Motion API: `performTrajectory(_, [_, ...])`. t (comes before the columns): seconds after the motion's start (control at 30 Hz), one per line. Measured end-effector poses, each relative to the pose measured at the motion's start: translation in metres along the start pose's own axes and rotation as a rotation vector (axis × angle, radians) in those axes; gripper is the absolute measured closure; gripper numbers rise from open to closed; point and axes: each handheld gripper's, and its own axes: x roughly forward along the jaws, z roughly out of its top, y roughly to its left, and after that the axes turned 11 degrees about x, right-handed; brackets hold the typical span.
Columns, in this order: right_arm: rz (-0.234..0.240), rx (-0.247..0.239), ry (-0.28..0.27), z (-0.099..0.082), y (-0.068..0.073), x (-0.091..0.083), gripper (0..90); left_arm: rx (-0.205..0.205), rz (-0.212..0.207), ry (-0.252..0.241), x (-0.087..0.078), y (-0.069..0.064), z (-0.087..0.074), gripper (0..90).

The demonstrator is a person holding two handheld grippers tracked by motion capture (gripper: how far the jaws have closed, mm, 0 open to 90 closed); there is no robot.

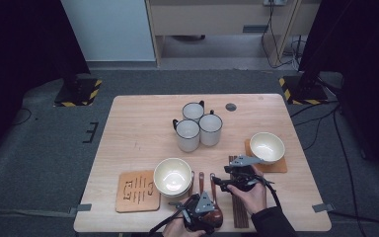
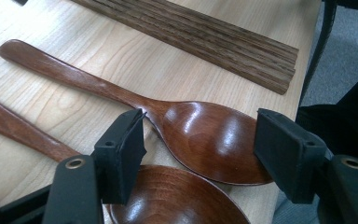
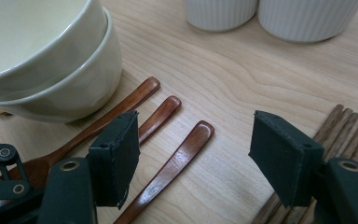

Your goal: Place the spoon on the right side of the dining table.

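While left tongs (image 2: 200, 149) hovering open around glossy brown wooden spoon (image 2: 205, 135) bowl, not pinching yet: centring pads, lowering flat onto table (image 1: 138, 128). Right tongs (image 3: 193, 154) idling open.

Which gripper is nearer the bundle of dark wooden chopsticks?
Right. The right gripper hovers at the far end of the dark wooden chopsticks, jaws open beside them. The left gripper sits farther left, jaws open around the brown wooden spoons.
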Motion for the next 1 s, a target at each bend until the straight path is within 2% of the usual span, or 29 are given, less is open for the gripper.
performTrajectory(0.27, [0.013,0.011,0.031,-0.002,0.001,0.007,33.4,0.017,0.004,0.008,0.001,0.0,-0.001,31.7])
performTrajectory(0.53, [0.047,0.021,0.07,-0.006,0.002,0.014,35.7,0.032,0.0,0.013,0.003,-0.002,-0.002,31.0])
performTrajectory(0.77, [0.076,0.025,0.103,-0.009,0.002,0.021,38.0,0.036,-0.001,0.013,0.003,-0.003,-0.003,30.9])
performTrajectory(1.0, [0.084,0.024,0.123,-0.01,0.003,0.025,42.3,0.034,-0.003,0.013,0.003,-0.003,-0.003,30.8])
